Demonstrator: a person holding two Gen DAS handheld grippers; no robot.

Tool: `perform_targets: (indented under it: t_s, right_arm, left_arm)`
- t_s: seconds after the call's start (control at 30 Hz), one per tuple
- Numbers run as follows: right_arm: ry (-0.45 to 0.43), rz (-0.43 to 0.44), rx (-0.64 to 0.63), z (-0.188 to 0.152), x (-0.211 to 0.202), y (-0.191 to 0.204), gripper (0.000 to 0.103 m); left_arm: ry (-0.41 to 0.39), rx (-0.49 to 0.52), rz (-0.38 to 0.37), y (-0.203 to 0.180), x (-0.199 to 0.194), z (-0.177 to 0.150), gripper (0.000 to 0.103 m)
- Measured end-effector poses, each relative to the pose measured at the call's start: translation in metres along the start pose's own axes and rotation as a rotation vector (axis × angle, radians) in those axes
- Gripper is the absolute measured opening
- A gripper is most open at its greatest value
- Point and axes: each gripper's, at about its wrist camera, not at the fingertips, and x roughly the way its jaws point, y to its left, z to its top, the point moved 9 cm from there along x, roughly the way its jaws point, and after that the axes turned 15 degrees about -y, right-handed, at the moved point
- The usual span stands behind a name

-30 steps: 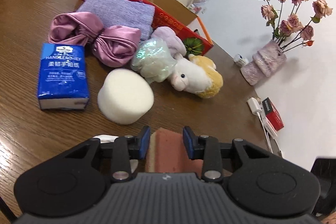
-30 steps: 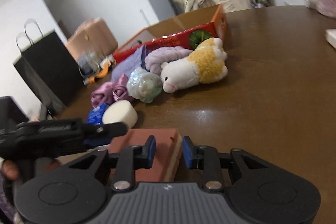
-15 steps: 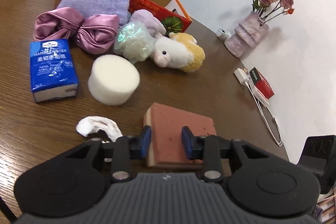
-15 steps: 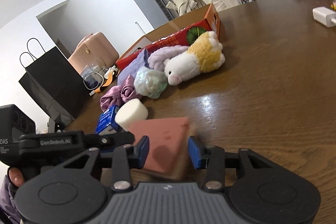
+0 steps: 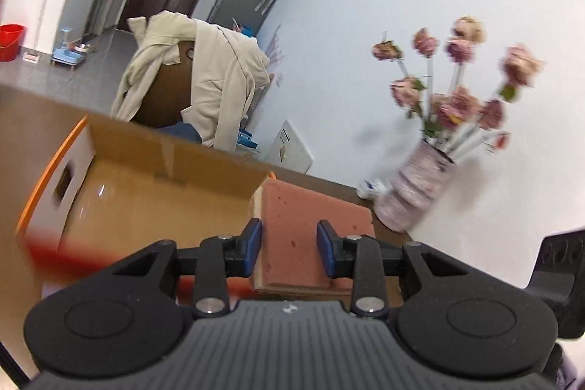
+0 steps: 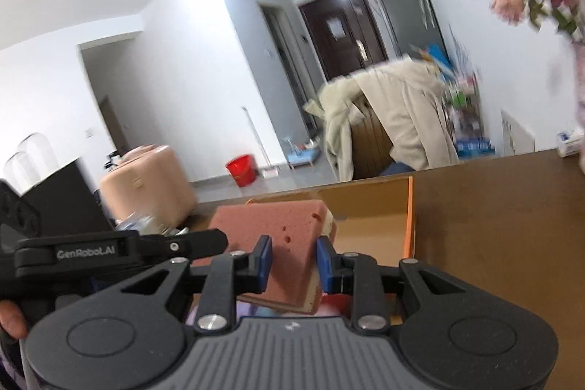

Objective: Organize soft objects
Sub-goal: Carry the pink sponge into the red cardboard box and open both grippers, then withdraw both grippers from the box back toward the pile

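Observation:
A pink sponge [image 5: 310, 225] with a cream underside is held off the table by both grippers. My left gripper [image 5: 289, 251] is shut on its near edge, with the blue pads pressing both sides. My right gripper [image 6: 294, 264] grips the same sponge [image 6: 281, 225] from the other side, and its jaws are closing on it, denting the foam. Just beyond and below the sponge stands the open cardboard box [image 5: 146, 192] with orange rims. In the right wrist view the box's brown inside [image 6: 369, 218] shows behind the sponge. The other soft things are out of view.
A vase of dried pink roses [image 5: 416, 192] stands on the brown table [image 6: 493, 225] to the right of the box. Past the table's far edge is a chair draped with a beige coat [image 5: 204, 86]. A hand [image 6: 11, 317] holds the left tool.
Both grippers have risen with the sponge off the table and moved towards the box. The plush toy, the white foam round, the tissue pack and the cloths have dropped out of view.

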Motion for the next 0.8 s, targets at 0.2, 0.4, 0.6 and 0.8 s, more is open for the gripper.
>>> perform_targets:
  t_s: [0.2, 0.4, 0.6, 0.8]
  right_arm:
    - [0.144, -0.16, 0.082, -0.002, 0.143, -0.065, 0.026]
    - [0.196, -0.333, -0.017, -0.029, 0.209, -0.102, 0.027]
    - [0.125, -0.349, -0.104, -0.01, 0.198, -0.09, 0.031]
    - [0.038, -0.311, -0.15, 0.049, 0.125, -0.062, 0.044]
  left_arm:
    - [0.154, -0.116, 0.076, 0.067, 0.142, -0.004, 0.032]
    - [0.261, -0.176, 0.135, 0.106, 0.212, -0.045, 0.032]
    - [0.218, -0.139, 0.122, 0.099, 0.199, -0.022, 0.044]
    - [0.102, -0.035, 0.154, 0.086, 0.12, 0.043, 0.053]
